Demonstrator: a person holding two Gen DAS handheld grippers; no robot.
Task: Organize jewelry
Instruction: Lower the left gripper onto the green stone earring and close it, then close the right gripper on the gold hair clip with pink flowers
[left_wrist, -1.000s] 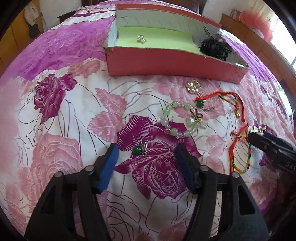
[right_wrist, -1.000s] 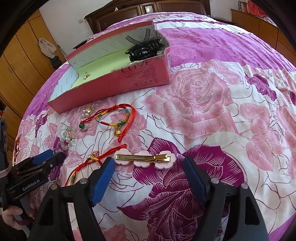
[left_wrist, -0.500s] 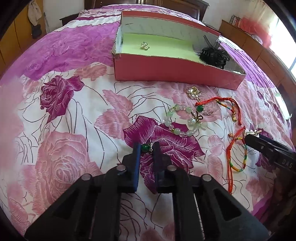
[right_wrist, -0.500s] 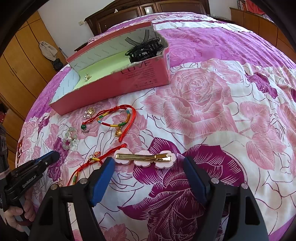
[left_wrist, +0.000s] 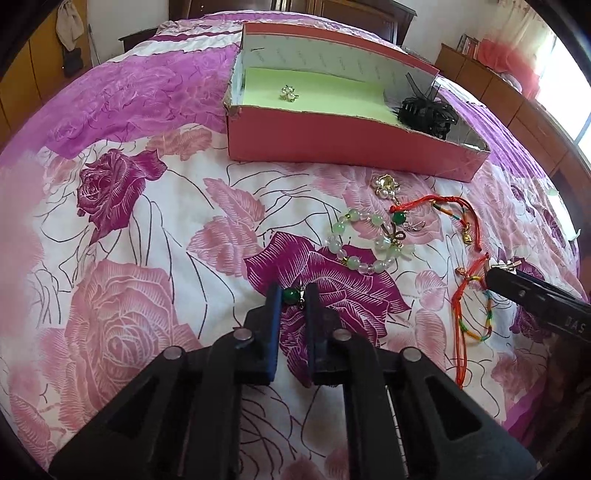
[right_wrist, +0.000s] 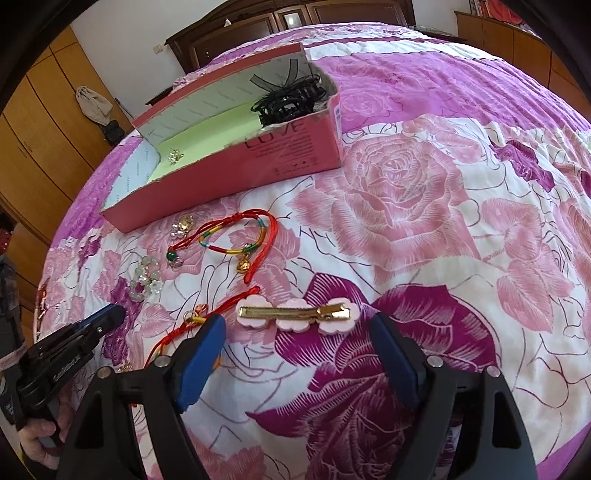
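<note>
My left gripper (left_wrist: 291, 293) is shut on a green bead earring (left_wrist: 291, 295) and holds it just above the flowered bedspread. My right gripper (right_wrist: 295, 328) is open, its jaws either side of a pink flower hair clip (right_wrist: 295, 314) with a gold bar. A pink open box (left_wrist: 354, 147) with a green floor lies beyond; it holds a small gold earring (left_wrist: 289, 92) and a black hair claw (left_wrist: 426, 110). A pale green bead bracelet (left_wrist: 364, 240), a red cord bracelet (left_wrist: 439, 214) and a second red cord (left_wrist: 469, 314) lie between.
A pearl and gold brooch (left_wrist: 386, 184) lies near the box front. The box also shows in the right wrist view (right_wrist: 288, 151). The left gripper shows at the left edge there (right_wrist: 92, 325). Wooden wardrobes (right_wrist: 37, 140) stand past the bed edge.
My left gripper closed on the green bead earring and lifted it slightly toward the box. My right gripper stayed open around the hair clip.
</note>
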